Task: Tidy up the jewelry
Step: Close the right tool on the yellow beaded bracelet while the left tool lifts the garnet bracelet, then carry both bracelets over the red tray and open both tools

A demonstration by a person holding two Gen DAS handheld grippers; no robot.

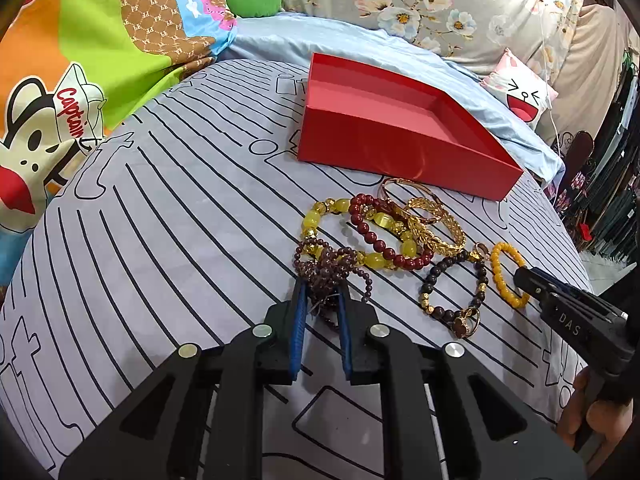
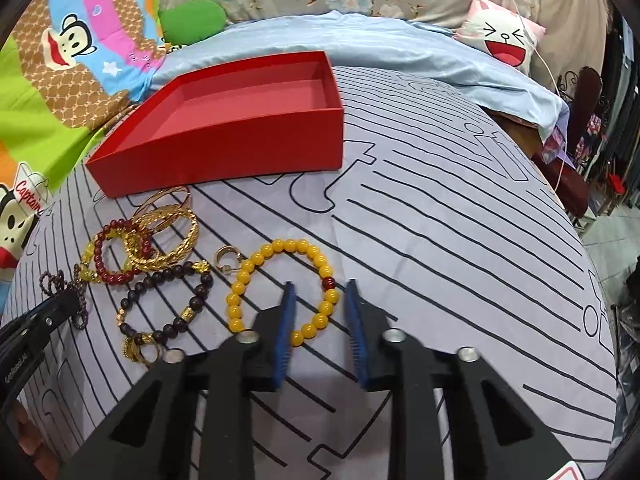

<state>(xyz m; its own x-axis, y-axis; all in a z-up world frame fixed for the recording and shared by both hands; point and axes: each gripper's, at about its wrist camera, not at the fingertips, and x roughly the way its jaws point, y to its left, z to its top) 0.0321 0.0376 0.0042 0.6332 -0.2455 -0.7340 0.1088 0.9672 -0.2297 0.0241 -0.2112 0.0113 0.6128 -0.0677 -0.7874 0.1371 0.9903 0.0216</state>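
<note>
The left gripper (image 1: 322, 296) points down at the striped sheet (image 1: 180, 220); its jaws stand narrow, pinched on a purple strand (image 1: 332, 264) of small beads that bunches between and just beyond the tips; part of the strand trails to the right on the sheet. The right gripper (image 2: 320, 300) is lowered over the near-right arc of the yellow bracelet (image 2: 280, 248); in its own view the jaws stand apart with that arc of beads, one of them red, running between the blue pads; the pads do not visibly squeeze it, and the bracelet lies flat. A hand (image 1: 592, 412) shows behind this gripper at the right edge of the left view.

The rest of the jewelry lies in a cluster between the two grippers and the box (image 1: 400, 152): a dark bracelet (image 1: 428, 280) just left of the yellow one; gold bangles (image 1: 436, 224) overlapping, near the box's front wall; a red bracelet (image 1: 376, 236) lying across a pale bracelet (image 1: 316, 220), touching the bangles. The red box sits open on the far side, nothing visible inside it.
</note>
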